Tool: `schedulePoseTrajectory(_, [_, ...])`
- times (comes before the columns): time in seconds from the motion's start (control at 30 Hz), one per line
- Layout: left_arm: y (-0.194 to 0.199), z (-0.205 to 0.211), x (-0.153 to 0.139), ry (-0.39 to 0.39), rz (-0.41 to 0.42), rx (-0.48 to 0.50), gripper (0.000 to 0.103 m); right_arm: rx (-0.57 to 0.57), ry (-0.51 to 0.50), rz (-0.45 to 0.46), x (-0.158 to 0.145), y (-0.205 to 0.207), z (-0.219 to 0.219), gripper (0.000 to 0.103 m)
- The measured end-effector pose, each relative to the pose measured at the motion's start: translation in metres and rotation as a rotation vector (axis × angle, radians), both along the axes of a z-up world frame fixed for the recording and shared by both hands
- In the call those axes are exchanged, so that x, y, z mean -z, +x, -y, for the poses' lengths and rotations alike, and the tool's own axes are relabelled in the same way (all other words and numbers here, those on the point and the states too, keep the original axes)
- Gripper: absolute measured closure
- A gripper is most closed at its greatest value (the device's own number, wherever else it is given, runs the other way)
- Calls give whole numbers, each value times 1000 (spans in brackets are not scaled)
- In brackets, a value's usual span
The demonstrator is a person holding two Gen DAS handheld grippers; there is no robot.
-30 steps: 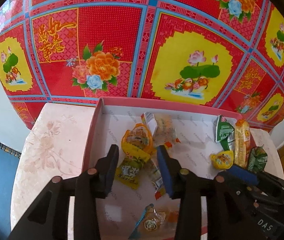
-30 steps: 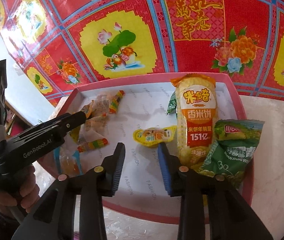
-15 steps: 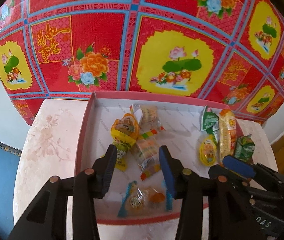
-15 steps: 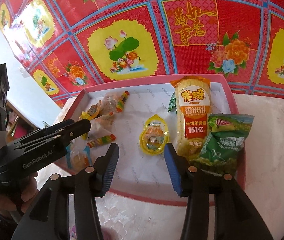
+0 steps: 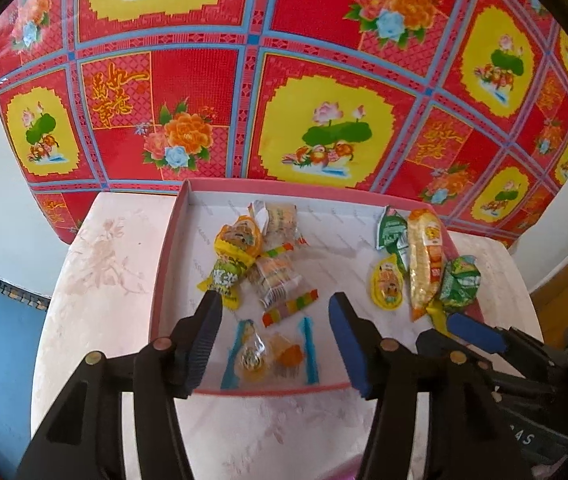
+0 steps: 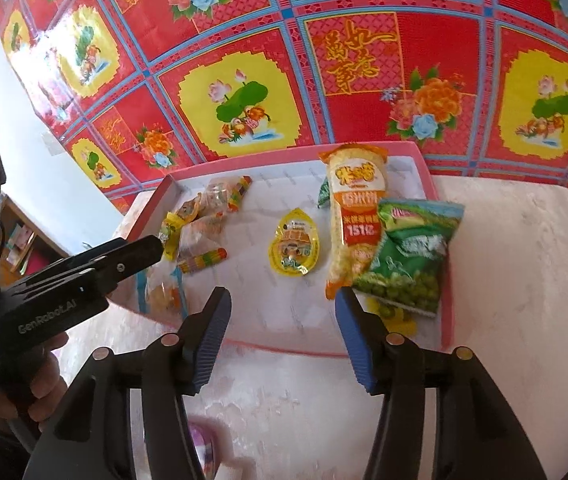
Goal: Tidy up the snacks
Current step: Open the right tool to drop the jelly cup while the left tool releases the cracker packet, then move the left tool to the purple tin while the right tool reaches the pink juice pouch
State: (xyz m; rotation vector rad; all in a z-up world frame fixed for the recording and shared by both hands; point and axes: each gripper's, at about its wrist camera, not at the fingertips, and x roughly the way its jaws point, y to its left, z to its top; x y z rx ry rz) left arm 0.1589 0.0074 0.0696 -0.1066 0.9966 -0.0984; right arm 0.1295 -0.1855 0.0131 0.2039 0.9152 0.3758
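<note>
Across the middle of both views we see one pink-rimmed tray (image 5: 172, 264) on a pale marbled table (image 5: 96, 280), holding the snacks in two groups. We count three loose packets by name on the tray's right side: one long orange rice-cracker pack (image 6: 357, 224), one green pea bag (image 6: 411, 256) overlapping its lower end, and one yellow jelly cup (image 6: 293, 248) just to their left. At the left side lies a heap of small wrapped sweets (image 5: 260, 260), too tangled to count.

Our left gripper (image 5: 276, 334) stands with jaws apart, just opened wider, nothing pressed between; a clear twin-jelly packet (image 5: 268, 354) lies in the gap below. Our right gripper (image 6: 282, 326) likewise has been opening, empty, above the tray's near rim, the jelly cup just beyond it.
</note>
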Motion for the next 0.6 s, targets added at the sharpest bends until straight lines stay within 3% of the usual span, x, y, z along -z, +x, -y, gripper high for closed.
schedulePoseTrajectory(0.6, [-42,6,-12,0,-21,23,44,26,6,-9,-8,-39,18,47])
